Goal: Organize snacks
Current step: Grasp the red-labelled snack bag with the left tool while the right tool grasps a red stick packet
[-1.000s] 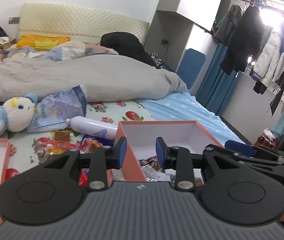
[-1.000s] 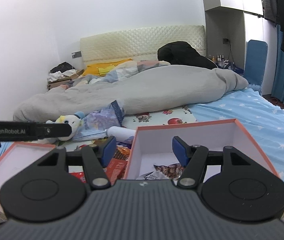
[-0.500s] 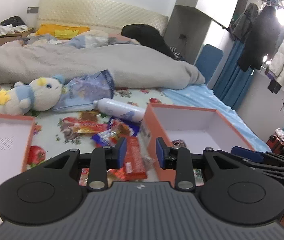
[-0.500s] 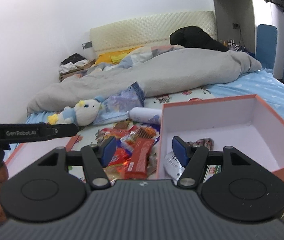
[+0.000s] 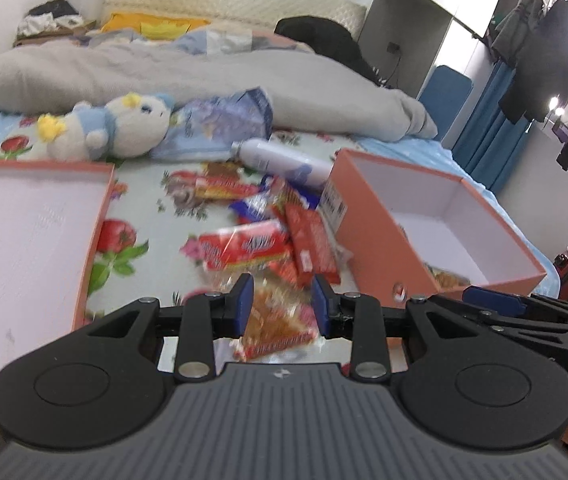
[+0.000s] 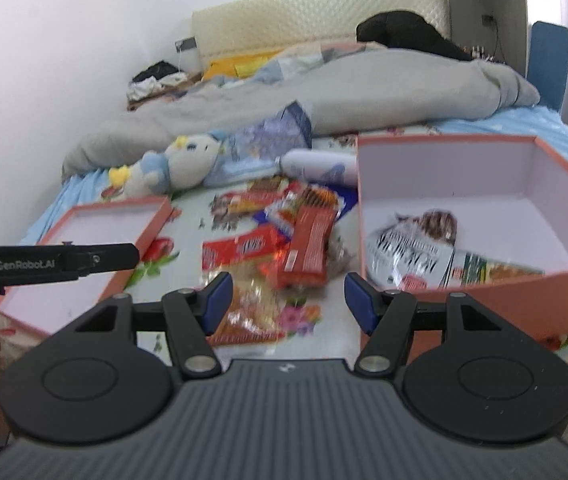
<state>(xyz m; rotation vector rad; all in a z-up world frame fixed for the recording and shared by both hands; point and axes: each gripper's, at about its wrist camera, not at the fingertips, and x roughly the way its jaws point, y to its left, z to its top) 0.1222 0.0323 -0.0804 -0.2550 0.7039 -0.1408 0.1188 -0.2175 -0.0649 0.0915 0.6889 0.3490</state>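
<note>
Both the left gripper point(image 5: 279, 300) and right gripper point(image 6: 286, 296) hang with jaws spread, empty, above loose red snack packets point(image 5: 243, 246) beside the deep orange cardboard box point(image 5: 368, 232). Only the right view shows crinkly silver wrappers point(image 6: 410, 246) inside it.

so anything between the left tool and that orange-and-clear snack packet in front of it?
Nothing visible. The left tool is open and empty, and the orange snack packet lies on the sheet right beyond its fingertips, apart from the red bars. The orange box stands to its right, top open.
</note>
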